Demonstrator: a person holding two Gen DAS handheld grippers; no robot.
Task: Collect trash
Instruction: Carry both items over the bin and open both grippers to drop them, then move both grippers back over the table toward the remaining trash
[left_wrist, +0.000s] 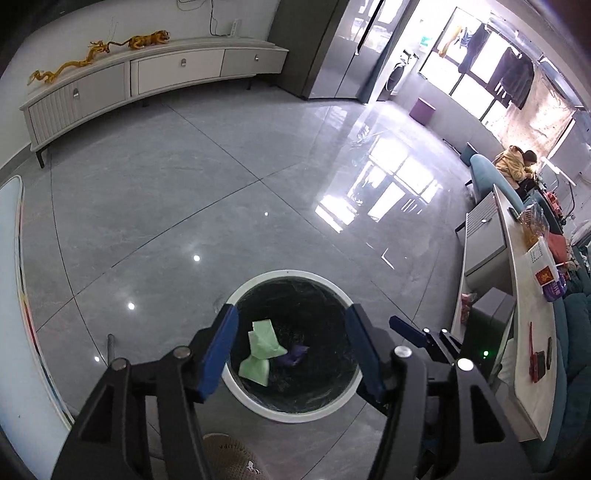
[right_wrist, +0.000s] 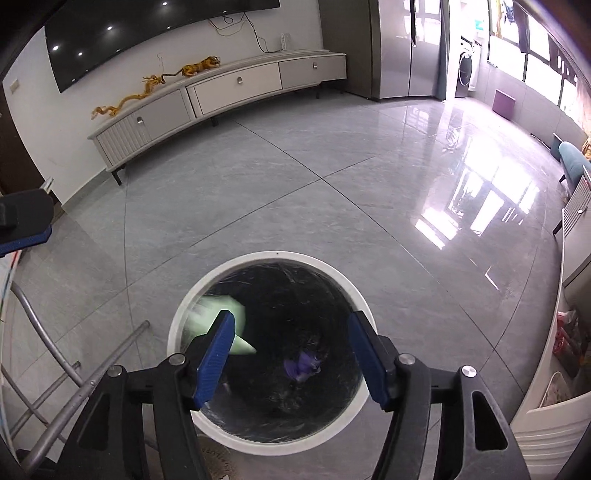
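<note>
Both tools hang over the bin here, and both point down into it. The white-rimmed trash bin (left_wrist: 295, 347) stands on the grey tiled floor (left_wrist: 184, 206), lined with a dark bag. The left hand-held gripper (left_wrist: 291, 354) has its blue pads (left_wrist: 218, 354) spread apart, nothing pressed between them. Seen through that gap, the green paper (left_wrist: 262, 350) sits inside the bin, sharp and crumpled, with a small purple scrap (left_wrist: 293, 355) just beside it, deeper in the bag.

Over to the right wrist view: the right hand-held gripper (right_wrist: 291, 358) also stands open, blue pads apart and empty. The same bin (right_wrist: 269, 350) fills the lower middle. The green paper (right_wrist: 218, 314) shows here as a pale blur near the left inner wall, partly behind the left pad, and the purple scrap (right_wrist: 303, 363) lies lower in the bag. Whether either piece has settled on the bottom, the views do not say.

In the left wrist view the right tool's blue fingertip (left_wrist: 406, 328) pokes in just beside the bin's right rim. A slipper toe (left_wrist: 229, 458) shows at the bottom edge. A long low TV cabinet (left_wrist: 147, 77) runs along the far wall, and a pale desk (left_wrist: 532, 332) with small items curves down the right side.
</note>
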